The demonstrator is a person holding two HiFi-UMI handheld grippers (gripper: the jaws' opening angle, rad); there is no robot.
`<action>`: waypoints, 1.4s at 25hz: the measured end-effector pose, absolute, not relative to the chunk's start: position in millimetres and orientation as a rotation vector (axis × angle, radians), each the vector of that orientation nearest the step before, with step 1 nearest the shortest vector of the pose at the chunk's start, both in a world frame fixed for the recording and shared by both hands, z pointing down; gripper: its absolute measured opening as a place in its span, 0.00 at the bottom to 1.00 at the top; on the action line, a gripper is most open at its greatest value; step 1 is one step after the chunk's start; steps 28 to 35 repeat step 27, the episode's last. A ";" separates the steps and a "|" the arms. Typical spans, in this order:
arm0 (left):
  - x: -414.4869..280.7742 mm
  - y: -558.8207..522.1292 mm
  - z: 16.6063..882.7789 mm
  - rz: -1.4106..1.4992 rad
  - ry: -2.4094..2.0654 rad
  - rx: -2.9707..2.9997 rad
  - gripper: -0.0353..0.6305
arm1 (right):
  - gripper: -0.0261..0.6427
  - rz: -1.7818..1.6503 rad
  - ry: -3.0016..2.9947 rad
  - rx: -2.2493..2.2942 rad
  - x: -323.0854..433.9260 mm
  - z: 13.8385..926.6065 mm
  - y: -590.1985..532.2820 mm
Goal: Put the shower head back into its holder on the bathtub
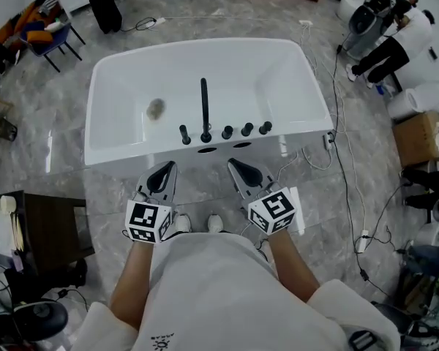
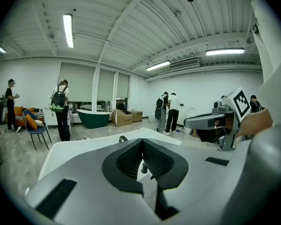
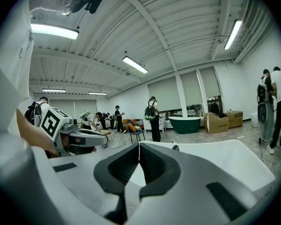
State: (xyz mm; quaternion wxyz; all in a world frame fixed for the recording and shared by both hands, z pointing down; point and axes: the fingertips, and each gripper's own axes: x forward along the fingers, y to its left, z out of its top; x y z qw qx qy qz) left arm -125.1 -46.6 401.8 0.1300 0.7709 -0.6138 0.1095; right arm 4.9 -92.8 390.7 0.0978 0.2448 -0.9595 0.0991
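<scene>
A white bathtub [image 1: 117,148] stands just ahead of me. On its near rim are a tall black spout [image 1: 204,107] and a row of black knobs [image 1: 236,131], with two dark openings [image 1: 207,150] in the rim below them. A small grey object [image 1: 156,108] lies on the tub floor; I cannot tell what it is. My left gripper [image 1: 166,168] [image 2: 141,142] and right gripper [image 1: 236,165] [image 3: 139,146] are side by side, just short of the near rim. Both are shut with nothing between the pads. No shower head shows clearly.
Cables [image 1: 344,167] trail over the marble floor right of the tub, beside a cardboard box [image 1: 418,137]. A dark desk [image 1: 51,229] stands at my left. A person [image 1: 395,39] sits at the far right. A green tub [image 2: 92,117] and standing people lie beyond.
</scene>
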 end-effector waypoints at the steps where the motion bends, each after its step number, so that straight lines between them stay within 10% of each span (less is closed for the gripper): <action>1: -128.7 -46.4 398.6 0.324 -1.785 2.249 0.07 | 0.06 0.291 -2.838 0.732 3.6 388.7 -92.2; 35: -167.4 -63.6 393.2 0.313 -1.713 2.313 0.07 | 0.06 0.250 -2.800 0.857 -10.0 373.8 -94.4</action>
